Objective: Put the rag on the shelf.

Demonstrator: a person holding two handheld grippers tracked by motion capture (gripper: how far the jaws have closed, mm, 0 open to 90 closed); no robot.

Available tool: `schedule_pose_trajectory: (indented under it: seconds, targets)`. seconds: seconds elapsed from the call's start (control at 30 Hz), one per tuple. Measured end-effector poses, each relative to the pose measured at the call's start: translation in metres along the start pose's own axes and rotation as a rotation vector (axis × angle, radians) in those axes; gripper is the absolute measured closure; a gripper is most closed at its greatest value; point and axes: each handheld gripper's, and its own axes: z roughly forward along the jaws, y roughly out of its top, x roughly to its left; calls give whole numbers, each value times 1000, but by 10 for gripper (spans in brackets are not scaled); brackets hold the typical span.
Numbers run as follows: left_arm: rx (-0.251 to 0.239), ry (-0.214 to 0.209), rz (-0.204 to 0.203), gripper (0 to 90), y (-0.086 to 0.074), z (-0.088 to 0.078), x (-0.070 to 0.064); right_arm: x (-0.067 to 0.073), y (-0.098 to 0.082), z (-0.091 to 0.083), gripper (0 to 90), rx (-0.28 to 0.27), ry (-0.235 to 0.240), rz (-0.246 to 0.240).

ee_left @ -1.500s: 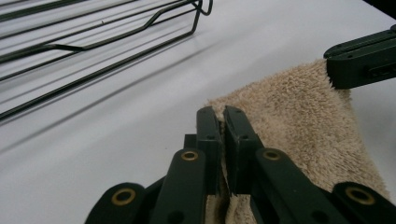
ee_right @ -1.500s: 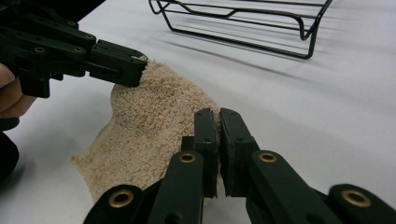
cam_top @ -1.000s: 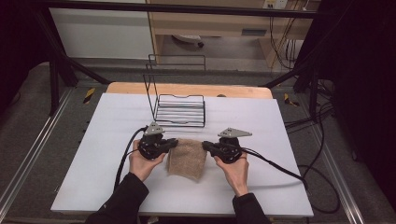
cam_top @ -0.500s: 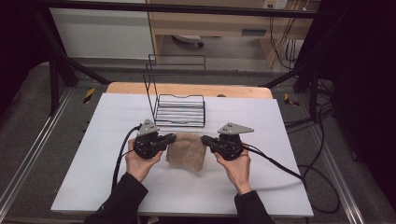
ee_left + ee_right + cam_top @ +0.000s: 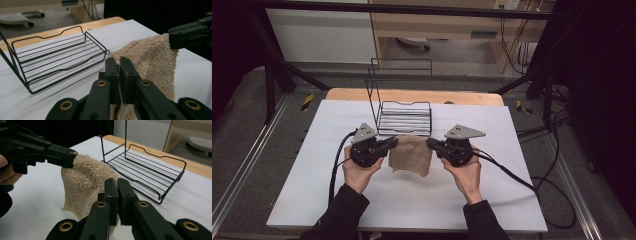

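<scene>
In the high view, the left tool and the right tool each pinch an upper corner of the beige terry cloth towel, which hangs between them above the white desk, its lower edge drooping toward the surface. The black wire rack stands just behind the towel.

In the left gripper view, the left tool is clamped on the towel corner, jaws nearly together; the right tool grips the far corner. The rack lies to the left.

In the right gripper view, the right tool is closed on the towel, and the left tool bites the opposite corner; the rack sits beyond.
</scene>
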Motion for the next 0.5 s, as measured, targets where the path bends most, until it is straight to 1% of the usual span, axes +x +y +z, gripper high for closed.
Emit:
schedule_pose_trajectory:
  seconds: [0.27, 0.5]
  targets:
    - [-39, 10, 18, 854, 9, -6, -2, 1, 10, -6, 870, -27, -2, -22]
    - [-83, 28, 33, 854, 24, -14, -3, 5, 26, -12, 869, -67, -12, -50]
